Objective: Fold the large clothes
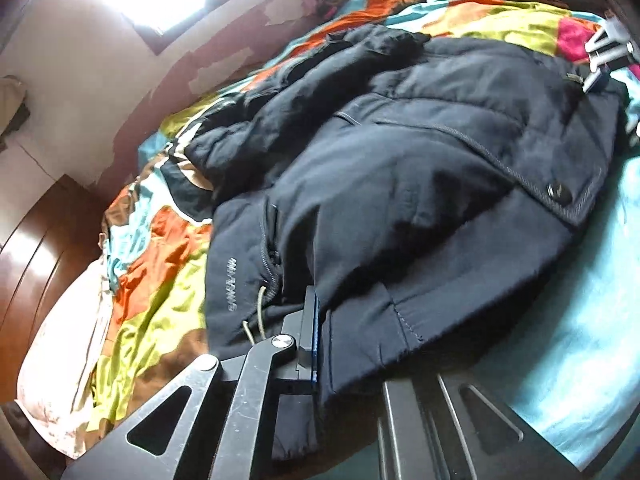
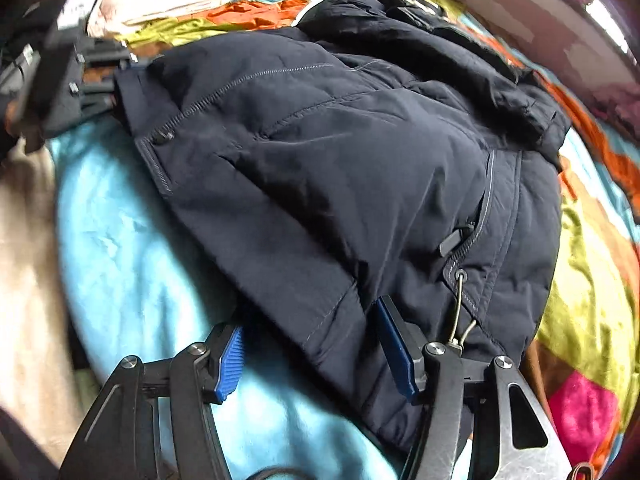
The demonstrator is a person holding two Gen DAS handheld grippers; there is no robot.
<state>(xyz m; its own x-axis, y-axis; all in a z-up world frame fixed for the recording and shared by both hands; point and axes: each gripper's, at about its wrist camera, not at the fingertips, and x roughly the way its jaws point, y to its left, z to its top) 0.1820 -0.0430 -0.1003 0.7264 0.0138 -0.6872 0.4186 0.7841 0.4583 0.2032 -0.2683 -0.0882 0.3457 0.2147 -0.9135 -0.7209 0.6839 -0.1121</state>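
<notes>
A dark navy padded jacket [image 1: 400,184] lies spread on the bed, its hem toward me. In the left wrist view my left gripper [image 1: 322,340] is shut on the jacket's hem edge beside a drawcord; the fabric hides the right finger. In the right wrist view my right gripper [image 2: 309,318] stands open over the jacket's [image 2: 340,168] other hem corner. One blue pad [image 2: 230,364] is over the sheet, while the other pad [image 2: 396,348] rests against the cloth, and the hem lies between them unpinched. Each view also shows the other tool: the right gripper [image 1: 600,60] and the left gripper [image 2: 108,76].
Under the jacket lie a bright patchwork blanket [image 1: 160,288] and a turquoise sheet [image 2: 132,264]. A pale pillow [image 1: 60,360] sits by the dark wooden bed frame [image 1: 28,248]. A wall with peeling paint [image 1: 100,80] and a bright window stand behind the bed.
</notes>
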